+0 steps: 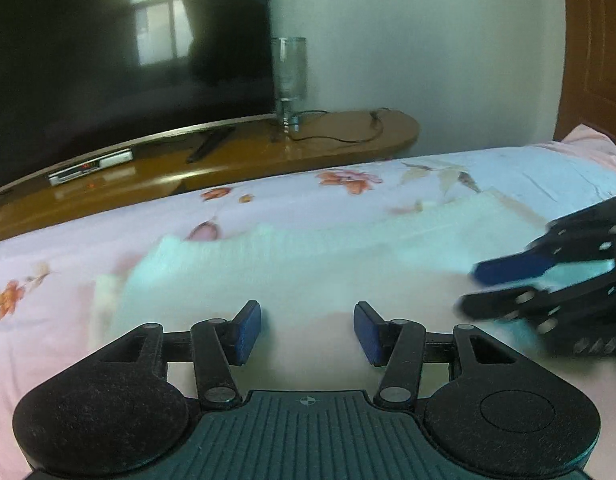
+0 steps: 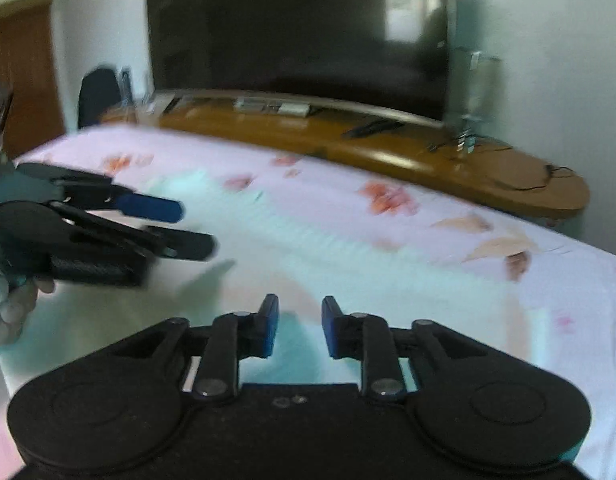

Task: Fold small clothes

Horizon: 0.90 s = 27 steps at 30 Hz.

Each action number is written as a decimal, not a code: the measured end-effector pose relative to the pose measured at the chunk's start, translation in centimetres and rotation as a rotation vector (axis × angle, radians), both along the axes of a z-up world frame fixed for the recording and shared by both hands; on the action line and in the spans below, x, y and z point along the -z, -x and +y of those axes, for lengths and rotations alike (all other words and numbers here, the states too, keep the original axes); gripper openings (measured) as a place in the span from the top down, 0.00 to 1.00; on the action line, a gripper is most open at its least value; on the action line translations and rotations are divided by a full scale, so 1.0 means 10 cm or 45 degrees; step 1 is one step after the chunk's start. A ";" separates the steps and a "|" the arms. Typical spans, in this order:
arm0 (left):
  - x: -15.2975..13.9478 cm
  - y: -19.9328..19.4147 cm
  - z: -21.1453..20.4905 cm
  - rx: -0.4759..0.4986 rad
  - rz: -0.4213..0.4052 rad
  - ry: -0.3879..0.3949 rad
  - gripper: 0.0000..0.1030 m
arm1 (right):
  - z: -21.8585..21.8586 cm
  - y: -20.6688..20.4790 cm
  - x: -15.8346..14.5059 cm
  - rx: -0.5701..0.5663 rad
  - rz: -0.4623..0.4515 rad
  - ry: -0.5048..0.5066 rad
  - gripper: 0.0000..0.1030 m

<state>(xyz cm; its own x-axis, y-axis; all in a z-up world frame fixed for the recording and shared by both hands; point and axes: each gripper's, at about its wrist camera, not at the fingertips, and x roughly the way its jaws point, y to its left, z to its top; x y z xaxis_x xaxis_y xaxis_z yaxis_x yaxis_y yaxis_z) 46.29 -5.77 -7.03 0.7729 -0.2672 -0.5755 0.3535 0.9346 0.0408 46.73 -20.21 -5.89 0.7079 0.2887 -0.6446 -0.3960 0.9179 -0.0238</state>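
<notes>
Here a pale mint garment (image 1: 308,256) lies spread flat on a bed sheet (image 1: 508,172) printed with orange flowers, and both hand-held tools sit low over its near edge. The left gripper (image 1: 307,330) has its blue pads well apart with nothing between them, only cloth showing in the gap below; it grips nothing. The right gripper (image 2: 300,326) also stands released, its pads nearer together, with mint fabric visible beneath the gap and no fold pinched between them. In the left wrist view the right tool enters from the right edge, its fingers lying across the garment's right part; in the right wrist view the left tool comes in from the left, held by a hand (image 2: 12,312) that is cut off by the frame. The garment's far edge runs roughly parallel to the bed's far edge, with a strip of bare sheet between them and more bare sheet to the left and right. Beyond the bed stands a wooden cabinet (image 1: 236,156) with a dark television (image 1: 120,60), a clear glass (image 1: 289,76) and a trailing cable. Motion blur smears the garment's outline, so its seams, sleeves and exact shape are hard to make out, and its near edge is hidden behind the tool bodies.
</notes>
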 end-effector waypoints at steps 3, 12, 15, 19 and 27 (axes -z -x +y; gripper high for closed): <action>0.00 0.05 0.34 -0.092 -0.001 0.001 0.50 | -0.24 0.09 -0.03 0.080 -0.031 0.062 0.73; -0.12 0.24 0.37 -0.093 -0.012 0.059 0.50 | -0.79 0.23 -0.25 0.347 -0.042 -0.076 0.70; -0.11 0.39 0.09 -0.009 0.011 0.070 0.50 | -0.35 0.36 -0.26 0.187 -0.023 -0.101 0.70; 0.04 0.49 -0.07 0.014 0.014 0.017 0.49 | 0.13 0.47 -0.04 0.032 0.015 -0.021 0.71; 0.02 0.62 0.56 -0.086 0.031 0.049 0.49 | -0.55 0.61 -0.05 0.259 0.017 -0.035 0.71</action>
